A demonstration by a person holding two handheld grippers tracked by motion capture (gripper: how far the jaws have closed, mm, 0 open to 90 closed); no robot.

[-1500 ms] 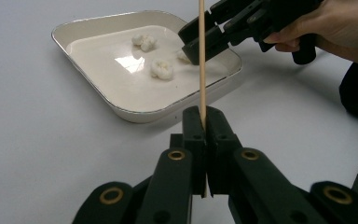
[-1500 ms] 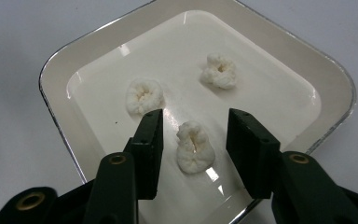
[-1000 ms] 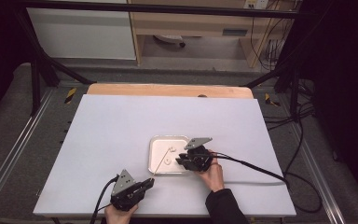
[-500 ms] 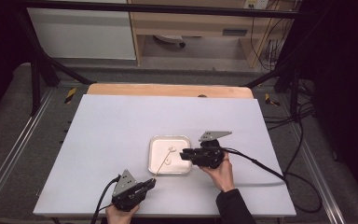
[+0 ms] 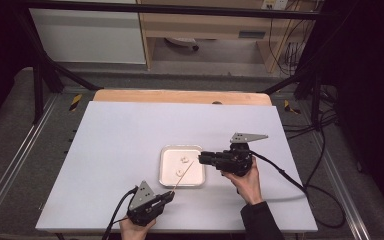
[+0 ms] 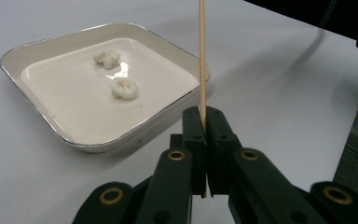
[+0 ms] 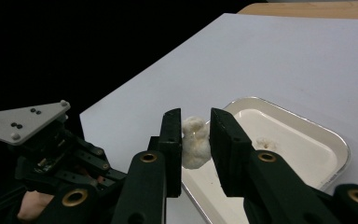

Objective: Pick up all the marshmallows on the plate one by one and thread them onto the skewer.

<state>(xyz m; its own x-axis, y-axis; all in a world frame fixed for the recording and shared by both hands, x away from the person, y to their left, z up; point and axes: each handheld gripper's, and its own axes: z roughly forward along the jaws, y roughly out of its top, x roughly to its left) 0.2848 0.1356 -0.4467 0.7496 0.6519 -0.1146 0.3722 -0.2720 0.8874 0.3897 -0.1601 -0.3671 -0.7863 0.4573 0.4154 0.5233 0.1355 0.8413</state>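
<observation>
Skewer (image 6: 202,56) is clamped in the left gripper (image 5: 169,196) at 6 o'clock on the table (image 5: 115,135), jaws fully closed on its base, tip slanting up over the near rim of the tray (image 5: 164,150) — likely staged as a fixed spike. At 3 o'clock of the tray, the right gripper (image 7: 196,135) pinches a white popcorn-like piece (image 7: 193,144), raised and aimed at the skewer, probably for threading. Two more pieces (image 6: 123,87) sit in the tray.
</observation>
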